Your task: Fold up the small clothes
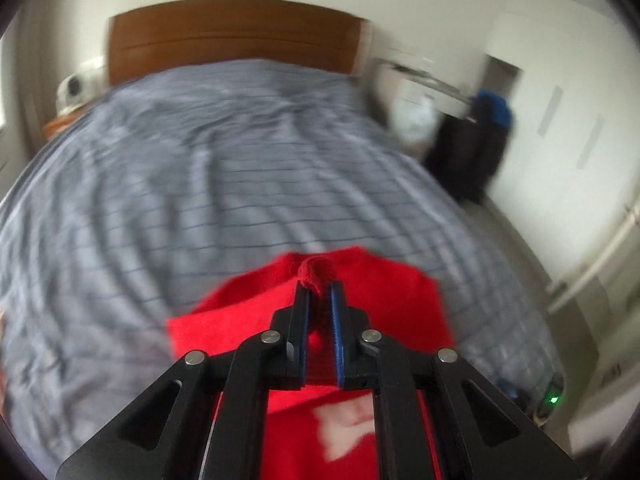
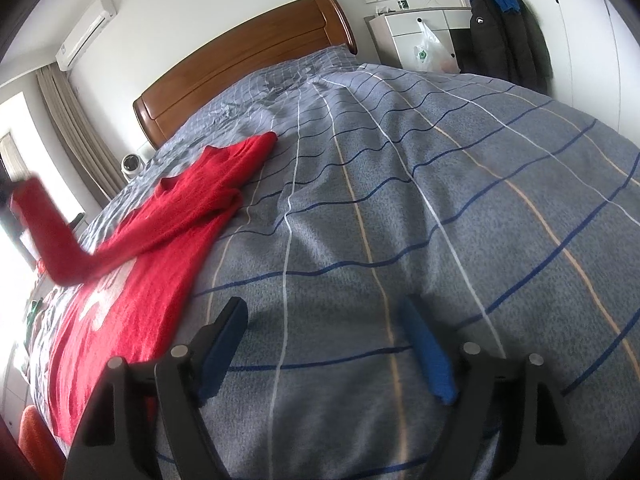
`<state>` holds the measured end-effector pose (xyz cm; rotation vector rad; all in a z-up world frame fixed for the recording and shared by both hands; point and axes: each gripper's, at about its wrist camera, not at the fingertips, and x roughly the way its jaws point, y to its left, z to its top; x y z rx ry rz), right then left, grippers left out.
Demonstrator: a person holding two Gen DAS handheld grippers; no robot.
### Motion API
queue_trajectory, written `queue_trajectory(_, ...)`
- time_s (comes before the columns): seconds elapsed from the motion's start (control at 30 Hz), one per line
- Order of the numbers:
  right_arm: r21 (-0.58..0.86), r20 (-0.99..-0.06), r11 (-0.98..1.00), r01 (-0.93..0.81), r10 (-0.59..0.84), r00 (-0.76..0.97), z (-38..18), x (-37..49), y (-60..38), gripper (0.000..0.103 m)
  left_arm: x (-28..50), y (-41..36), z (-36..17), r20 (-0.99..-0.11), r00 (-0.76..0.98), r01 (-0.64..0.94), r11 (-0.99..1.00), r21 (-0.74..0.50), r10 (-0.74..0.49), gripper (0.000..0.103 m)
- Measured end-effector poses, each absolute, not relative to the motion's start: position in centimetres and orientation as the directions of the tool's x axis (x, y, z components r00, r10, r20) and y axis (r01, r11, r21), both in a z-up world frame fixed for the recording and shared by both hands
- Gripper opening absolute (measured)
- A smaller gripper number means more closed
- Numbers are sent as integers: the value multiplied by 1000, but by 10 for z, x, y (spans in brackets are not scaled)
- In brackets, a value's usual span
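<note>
Your left tool (image 1: 319, 286) is clamped on a bunched bit of the red sweater (image 1: 360, 288), the fabric pinched between its blue pads and poking out past the tips. Below that tool the rest of the garment spreads over the bed, with a white print (image 1: 344, 424) showing near the bottom of the left wrist view.

Your right tool (image 2: 324, 344) holds nothing; its jaws stand wide apart over the bare striped bedspread (image 2: 440, 200), just beside the sweater's hem edge. From this side you see the red sweater (image 2: 160, 232) lying along the left part of the bed, one sleeve (image 2: 44, 236) lifted up off the cover at the far left, the other sleeve (image 2: 256, 152) stretched toward the wooden headboard (image 2: 240, 64). Beyond the bed stands a white cabinet (image 2: 412, 28) with a dark jacket (image 2: 504, 36) hanging beside it.
</note>
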<state>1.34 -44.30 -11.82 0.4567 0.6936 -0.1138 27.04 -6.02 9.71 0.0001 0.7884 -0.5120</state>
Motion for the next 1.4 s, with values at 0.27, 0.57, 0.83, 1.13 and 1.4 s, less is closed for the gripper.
queue_trajectory(0.27,368,-639,896,250,48,767,-118,13,-443,79,242,-117,22,-739,496,469,857,-215,-457,84)
queue_trajectory(0.57,363,-641,898,251,45,766,-118,14,-442,80,175,21,-51,-788,602,270,962,50,-128,86)
queue_trajectory(0.83,337,-644,907,252,27,765,-118,14,-438,80,146,99,-107,-770,637,28,1000,-11,-26,86)
queue_trajectory(1.13,318,-643,913,254,10,766,-119,15,-434,81,134,103,-135,-713,699,40,998,-39,-56,102)
queue_trajectory(1.4,310,-640,916,257,1,769,-120,14,-434,81,139,105,-139,-698,713,55,998,-40,-68,102)
